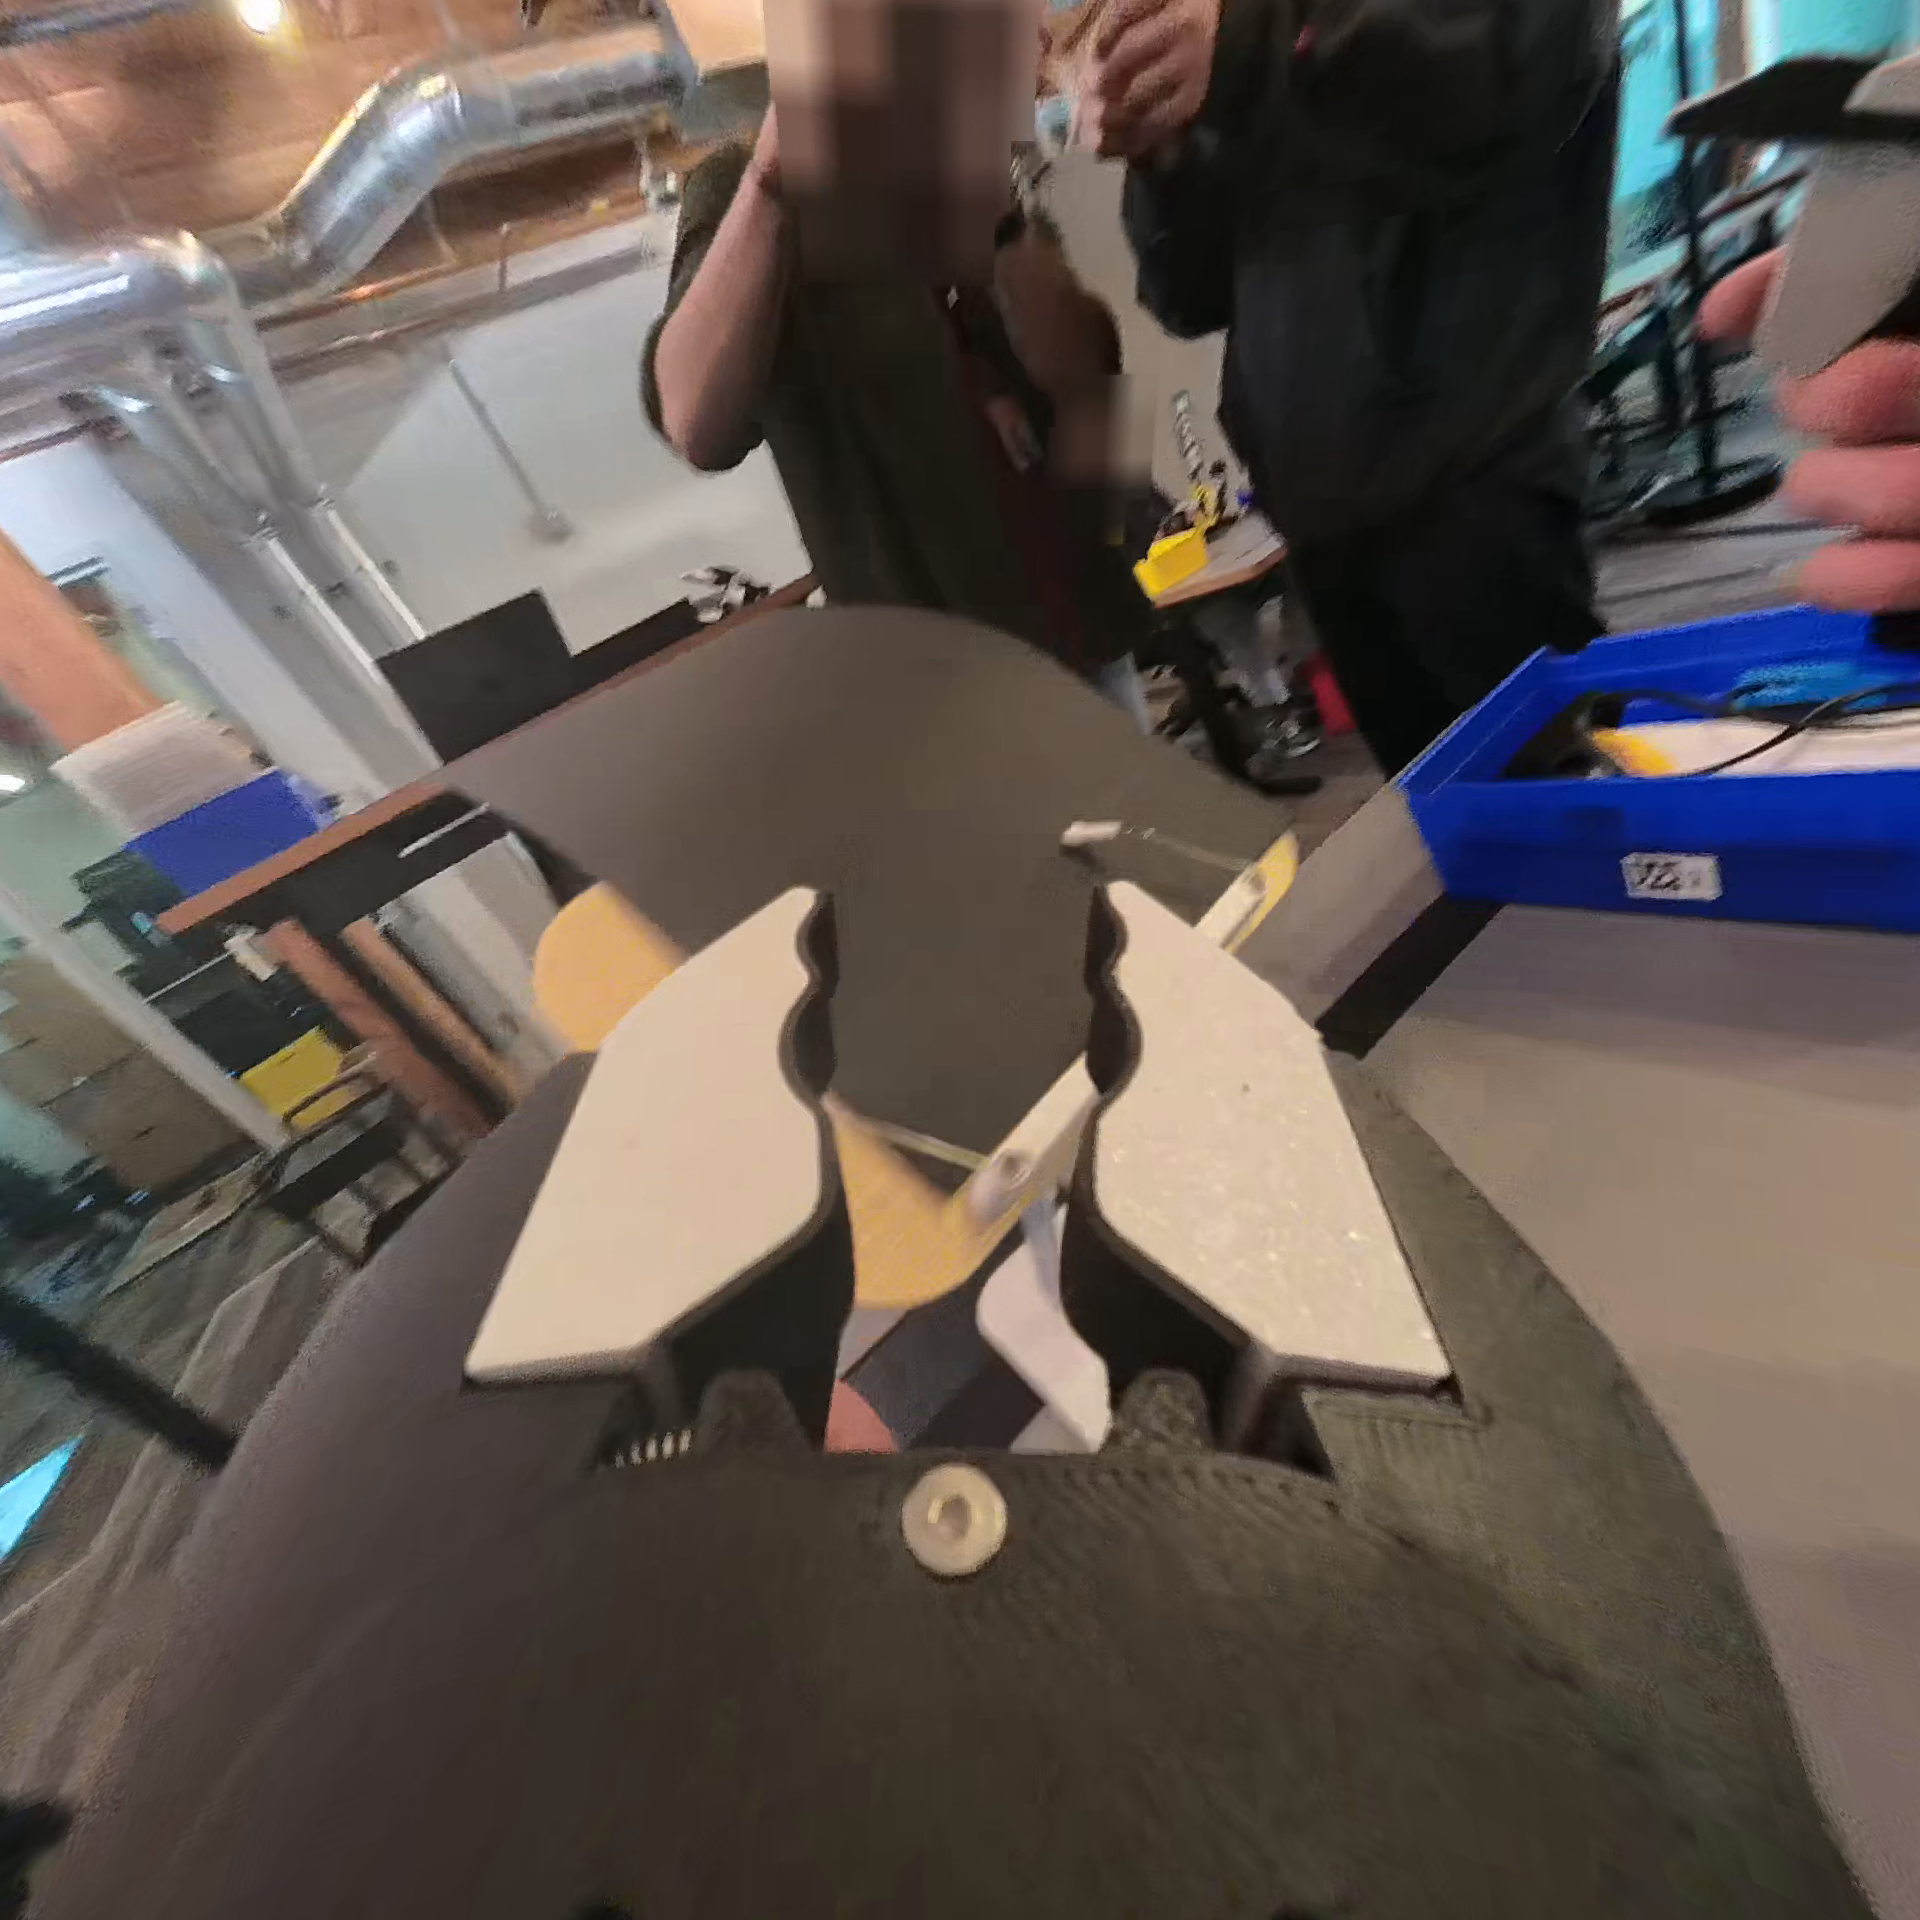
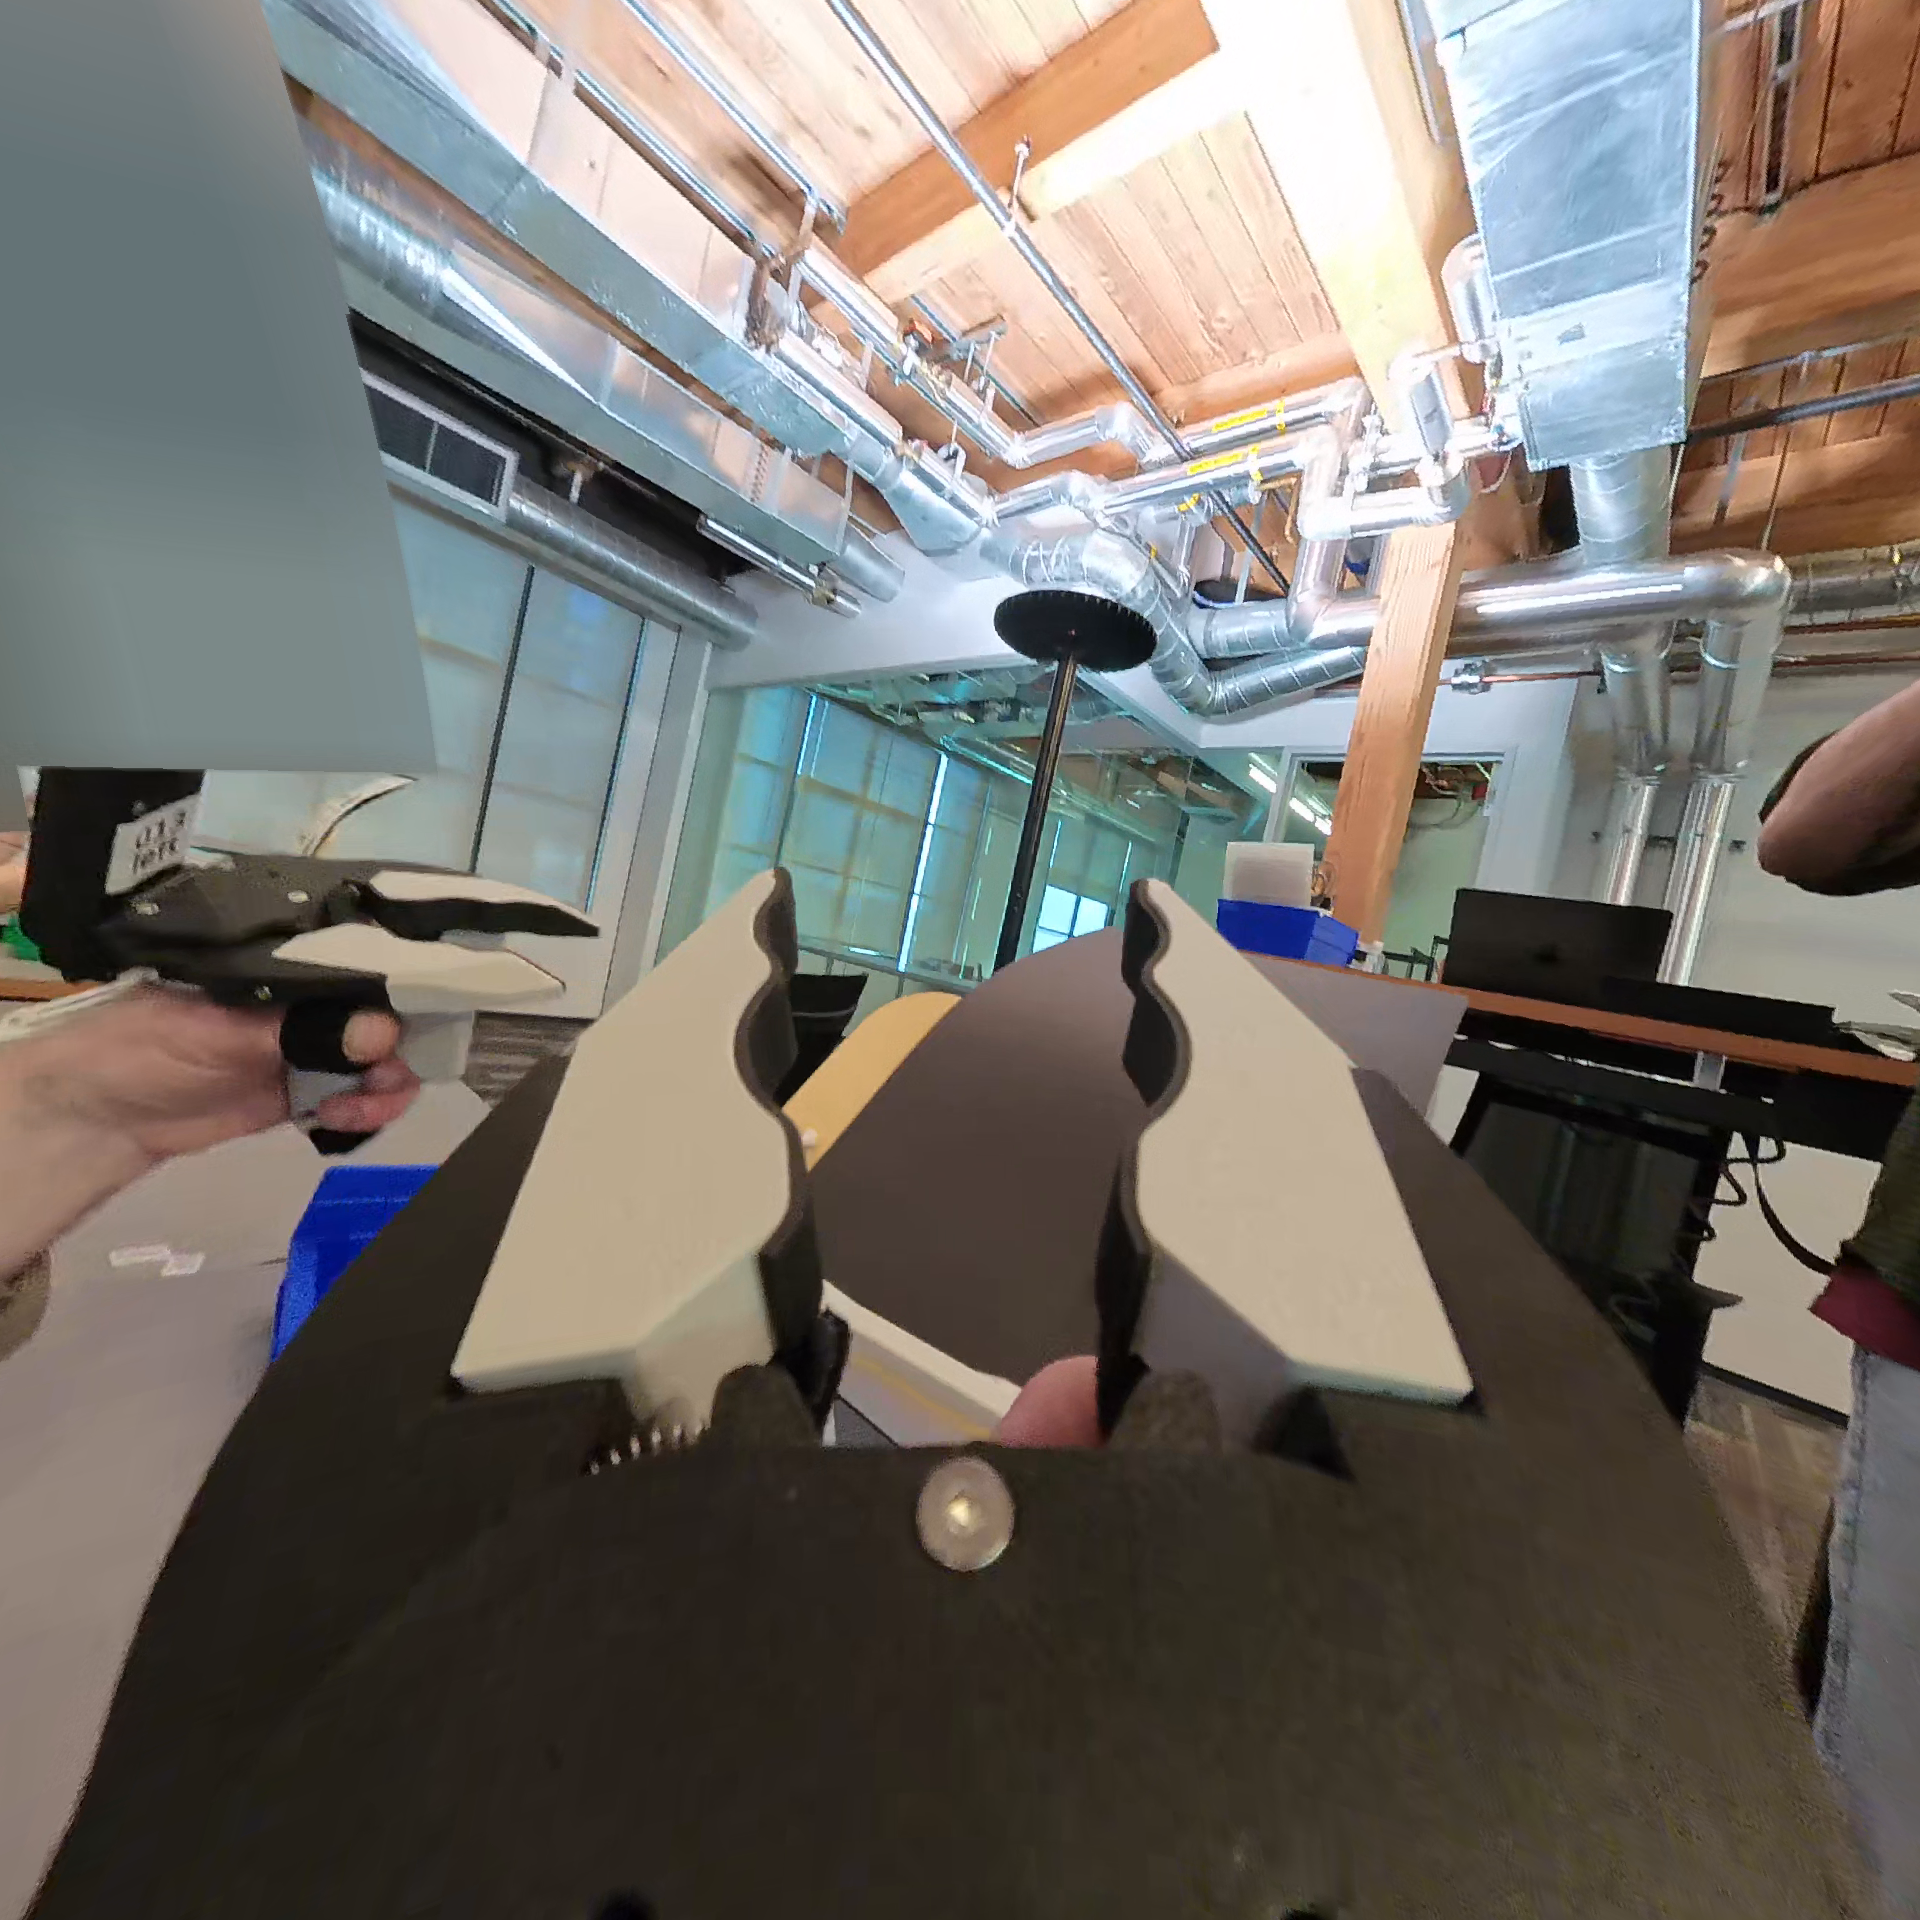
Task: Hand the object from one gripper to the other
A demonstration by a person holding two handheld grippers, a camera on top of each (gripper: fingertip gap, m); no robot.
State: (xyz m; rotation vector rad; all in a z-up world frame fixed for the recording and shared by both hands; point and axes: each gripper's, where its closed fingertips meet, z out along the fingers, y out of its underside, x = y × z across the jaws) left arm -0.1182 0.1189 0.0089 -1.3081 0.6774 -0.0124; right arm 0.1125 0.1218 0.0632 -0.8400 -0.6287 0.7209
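Both claws are wide open here, folks, and neither has hold of anything! The left claw (image 1: pixel 961 904) gapes with only a dark rounded panel (image 1: pixel 883 748) beyond it. The right claw (image 2: pixel 958 888) is spread just as far, with a thumb (image 2: pixel 1049 1403) at its root. In the right wrist view the left claw floats out at 9 o'clock, its jaws parted and bare.

So where is the object? I honestly cannot tell. The nearest candidate is a yellow-and-white strip (image 1: pixel 1039 1132) at 6 o'clock, low in the left claw's gap. It lies behind the fingers, not pinched by them. If that is it, its long axis slants from 7 o'clock up toward 1 o'clock, pointing at the blue bin (image 1: pixel 1662 842) on the table (image 1: pixel 1662 1143).

The risks, as I judge them:
- The left wrist view is smeared, so a rushed closure could miss.
- A thin strip may twist or slip if it is grabbed off-centre.
- If one claw lets go before the other bites, the strip drops.
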